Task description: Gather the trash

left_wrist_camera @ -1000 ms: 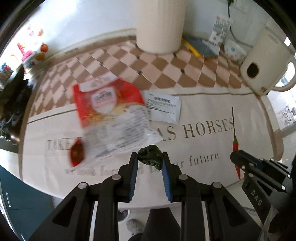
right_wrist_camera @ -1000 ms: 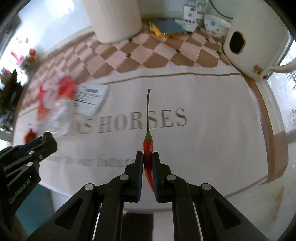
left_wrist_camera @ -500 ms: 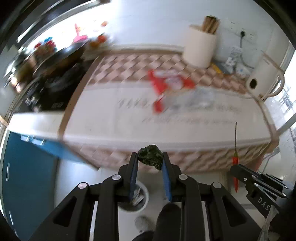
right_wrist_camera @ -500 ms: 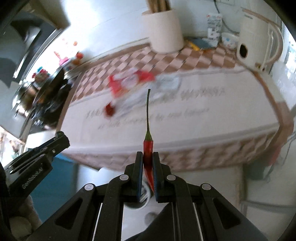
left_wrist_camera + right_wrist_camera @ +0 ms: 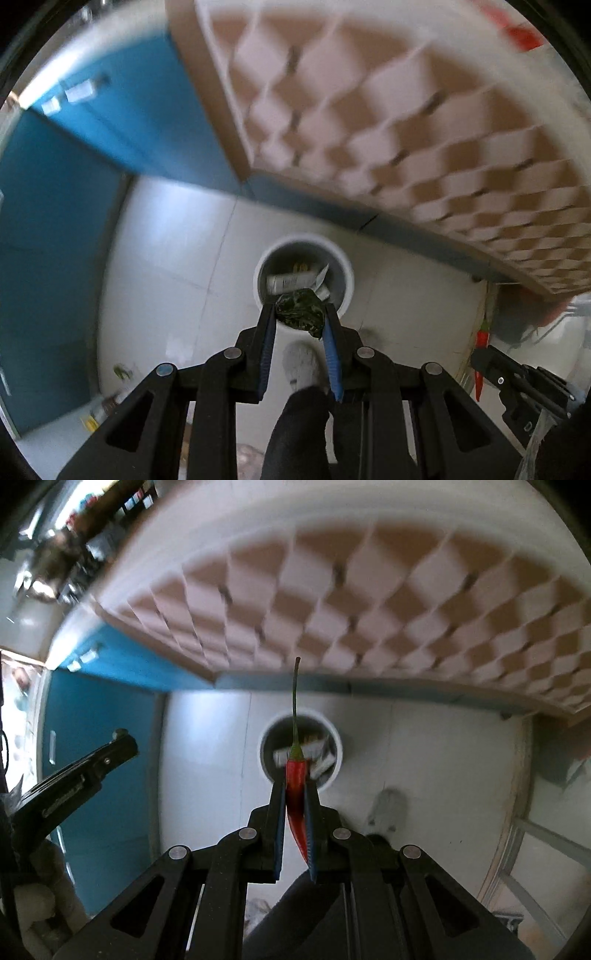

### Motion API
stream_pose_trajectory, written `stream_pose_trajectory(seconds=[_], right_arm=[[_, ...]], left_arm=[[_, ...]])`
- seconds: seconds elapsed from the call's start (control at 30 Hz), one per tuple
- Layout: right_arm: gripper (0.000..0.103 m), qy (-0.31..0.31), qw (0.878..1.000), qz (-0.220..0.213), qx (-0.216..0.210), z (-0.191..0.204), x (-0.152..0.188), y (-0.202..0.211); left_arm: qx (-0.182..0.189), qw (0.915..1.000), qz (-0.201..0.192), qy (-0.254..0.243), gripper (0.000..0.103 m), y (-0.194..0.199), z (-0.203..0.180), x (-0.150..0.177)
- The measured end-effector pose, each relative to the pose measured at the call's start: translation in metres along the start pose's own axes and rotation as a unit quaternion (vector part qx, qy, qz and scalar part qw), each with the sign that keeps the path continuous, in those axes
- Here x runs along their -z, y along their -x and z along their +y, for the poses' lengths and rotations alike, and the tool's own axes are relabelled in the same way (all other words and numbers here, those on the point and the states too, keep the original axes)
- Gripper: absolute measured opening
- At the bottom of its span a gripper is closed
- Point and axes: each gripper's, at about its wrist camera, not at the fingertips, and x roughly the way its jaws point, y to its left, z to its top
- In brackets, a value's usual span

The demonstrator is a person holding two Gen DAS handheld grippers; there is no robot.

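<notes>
My left gripper [image 5: 300,314] is shut on a crumpled dark green scrap [image 5: 301,308] and holds it above the near rim of a round white trash bin [image 5: 343,266] on the floor. The bin holds paper trash. My right gripper [image 5: 295,790] is shut on a red chili pepper [image 5: 295,782] with a long green stem, also above the bin [image 5: 338,746]. The right gripper with the chili shows at the right edge of the left wrist view [image 5: 484,354]. The left gripper shows at the left of the right wrist view [image 5: 122,744].
The checkered tablecloth edge [image 5: 424,110] overhangs above the bin. A blue cabinet [image 5: 55,221] stands to the left. A grey-socked foot [image 5: 301,363] is on the white tiled floor just before the bin. Small litter [image 5: 122,371] lies on the floor at the left.
Both grippers have swung from the tabletop down off its front edge to point at the floor bin. Each still holds its item.
</notes>
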Motion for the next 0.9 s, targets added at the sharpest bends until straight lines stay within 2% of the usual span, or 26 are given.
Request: stream_pose_trajectory(seconds=[0.07, 0.2, 0.4, 0.63, 0.8, 0.9], right_arm=[[0.010, 0.000, 1.000, 0.022, 0.000, -0.003, 0.001, -0.049], [0.010, -0.013, 0.998, 0.053, -0.008, -0.017, 0.002, -0.139], [0.010, -0.017, 0.996, 0.080, -0.020, -0.036, -0.004, -0.246], [0.010, -0.011, 0.993, 0.112, -0.047, -0.050, -0.007, -0.329], [0.010, -0.012, 0.990, 0.132, -0.052, -0.054, -0.007, -0.364], [0.010, -0.013, 0.989, 0.138, -0.052, -0.053, -0.006, -0.375]], left_arm=[[-0.005, 0.9995, 0.029, 0.008, 0.022, -0.054, 0.007, 0.001], [-0.013, 0.9977, 0.064, 0.019, 0.022, -0.142, 0.017, 0.003], [-0.007, 0.9948, 0.096, 0.033, 0.022, -0.233, 0.033, 0.006], [0.006, 0.9914, 0.125, 0.039, 0.022, -0.287, 0.042, 0.007], [0.015, 0.9894, 0.138, 0.042, 0.022, -0.305, 0.046, 0.007], [0.033, 0.9882, 0.137, 0.060, 0.024, -0.304, 0.049, 0.004]])
